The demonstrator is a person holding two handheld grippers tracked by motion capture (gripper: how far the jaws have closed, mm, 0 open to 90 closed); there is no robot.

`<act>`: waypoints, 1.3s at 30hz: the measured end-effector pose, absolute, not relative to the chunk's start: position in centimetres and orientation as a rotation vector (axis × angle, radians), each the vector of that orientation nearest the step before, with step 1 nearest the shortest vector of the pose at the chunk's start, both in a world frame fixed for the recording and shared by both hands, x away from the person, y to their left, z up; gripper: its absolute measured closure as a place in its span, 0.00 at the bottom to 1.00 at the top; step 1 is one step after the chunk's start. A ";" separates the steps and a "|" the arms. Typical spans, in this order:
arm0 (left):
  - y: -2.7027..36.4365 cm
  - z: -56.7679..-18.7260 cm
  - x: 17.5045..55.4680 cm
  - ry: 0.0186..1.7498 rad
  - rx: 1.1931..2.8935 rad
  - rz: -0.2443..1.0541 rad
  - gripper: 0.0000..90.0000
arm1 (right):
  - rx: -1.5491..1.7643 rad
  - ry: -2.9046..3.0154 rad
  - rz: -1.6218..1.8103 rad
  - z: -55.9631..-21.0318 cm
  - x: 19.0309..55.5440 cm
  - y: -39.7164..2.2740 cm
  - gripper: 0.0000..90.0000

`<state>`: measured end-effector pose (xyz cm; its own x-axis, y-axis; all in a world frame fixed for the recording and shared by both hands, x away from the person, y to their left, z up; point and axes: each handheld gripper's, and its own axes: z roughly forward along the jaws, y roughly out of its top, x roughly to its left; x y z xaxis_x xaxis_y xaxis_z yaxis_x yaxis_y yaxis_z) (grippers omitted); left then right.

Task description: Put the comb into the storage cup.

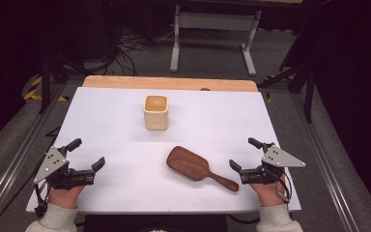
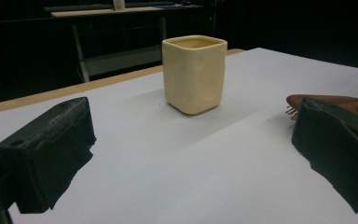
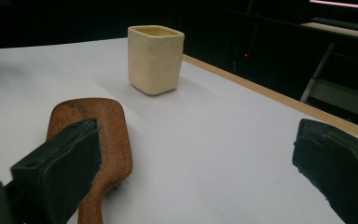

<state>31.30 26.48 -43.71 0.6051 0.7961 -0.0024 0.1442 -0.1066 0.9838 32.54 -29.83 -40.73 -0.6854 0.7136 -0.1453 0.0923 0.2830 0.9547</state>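
A cream square cup (image 1: 155, 112) stands upright at the middle back of the white table (image 1: 125, 188). A brown wooden hairbrush (image 1: 193, 166) lies bristles down in front of it, with its handle pointing toward the near right. My left gripper (image 1: 88, 153) rests near the front left corner, open, nothing between its jaws. My right gripper (image 1: 243, 153) sits at the front right, open and empty, just right of the brush handle's end. The left gripper view has the cup (image 2: 194, 73) straight ahead and the brush (image 2: 335, 101) behind the right jaw. In the right gripper view the brush (image 3: 116, 135) lies beside the left jaw, the cup (image 3: 156, 58) farther off.
A wooden strip (image 1: 169, 83) runs along the table's far edge. Beyond it stand a white metal frame (image 1: 212, 21) and loose cables on the floor. Metal rails (image 1: 14, 164) flank the table on both sides.
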 end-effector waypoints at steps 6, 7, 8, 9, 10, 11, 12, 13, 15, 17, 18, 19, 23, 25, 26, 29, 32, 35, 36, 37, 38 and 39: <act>26.6 -43.7 31.3 0.780 1.610 0.641 0.00 | 0.714 1.985 1.446 -40.6 32.4 -29.7 0.02; 26.5 -43.6 31.3 0.779 1.614 0.642 0.00 | 0.715 1.988 1.445 -40.6 32.4 -29.7 0.02; 26.5 -43.6 31.3 0.779 1.614 0.642 0.00 | 0.715 1.988 1.445 -40.6 32.4 -29.7 0.02; 26.5 -43.6 31.3 0.783 1.615 0.645 0.00 | 0.719 1.992 1.443 -40.5 32.4 -29.7 0.02; 26.5 -43.6 31.3 0.783 1.618 0.642 0.01 | 0.724 2.010 1.429 -40.3 32.4 -29.5 0.02; 26.4 -43.6 31.3 0.782 1.619 0.640 0.01 | 0.723 2.013 1.426 -40.2 32.5 -29.5 0.02; 26.4 -43.7 31.3 0.782 1.619 0.632 0.01 | 0.722 2.017 1.425 -40.1 32.5 -29.4 0.02; 26.4 -43.7 31.3 0.782 1.619 0.632 0.01 | 0.719 2.022 1.424 -40.0 32.5 -29.3 0.02; 26.4 -43.6 31.3 0.777 1.621 0.627 0.01 | 0.713 2.024 1.424 -39.9 32.6 -29.1 0.02; 26.3 -43.6 31.3 0.779 1.623 0.627 0.01 | 0.709 2.035 1.427 -39.7 32.8 -28.7 0.02; 26.3 -43.6 31.3 0.777 1.624 0.628 0.01 | 0.706 2.039 1.426 -39.5 32.9 -28.5 0.02; 26.3 -43.6 31.3 0.777 1.624 0.626 0.01 | 0.698 2.048 1.429 -39.4 33.1 -28.2 0.02; 26.3 -43.6 31.3 0.776 1.626 0.627 0.01 | 0.664 2.087 1.441 -38.6 33.8 -26.6 0.00; 26.3 -43.6 31.3 0.774 1.627 0.627 0.01 | 0.651 2.103 1.445 -38.4 34.0 -26.0 0.00; 26.3 -43.6 31.3 0.773 1.627 0.627 0.01 | 0.637 2.115 1.446 -38.2 34.1 -25.6 0.00; 26.3 -43.6 31.3 0.771 1.631 0.625 0.01 | 0.615 2.138 1.445 -37.9 34.2 -24.9 0.00; 26.3 -43.6 31.3 0.765 1.632 0.625 0.01 | 0.597 2.187 1.431 -37.5 34.5 -23.9 0.00; 26.3 -43.6 31.3 0.761 1.639 0.626 0.00 | 0.588 2.205 1.420 -37.3 34.7 -23.2 0.00; 26.2 -43.6 31.3 0.758 1.638 0.625 0.00 | 0.582 2.210 1.421 -37.3 34.8 -22.9 0.00; 26.2 -43.6 31.3 0.756 1.638 0.624 0.00 | 0.579 2.215 1.423 -37.3 34.8 -22.8 0.00; 26.2 -43.6 31.3 0.756 1.638 0.624 0.00 | 0.579 2.215 1.423 -37.3 34.8 -22.8 0.00; 26.2 -43.6 31.3 0.753 1.637 0.621 0.00 | 0.574 2.222 1.426 -37.3 34.9 -22.6 0.00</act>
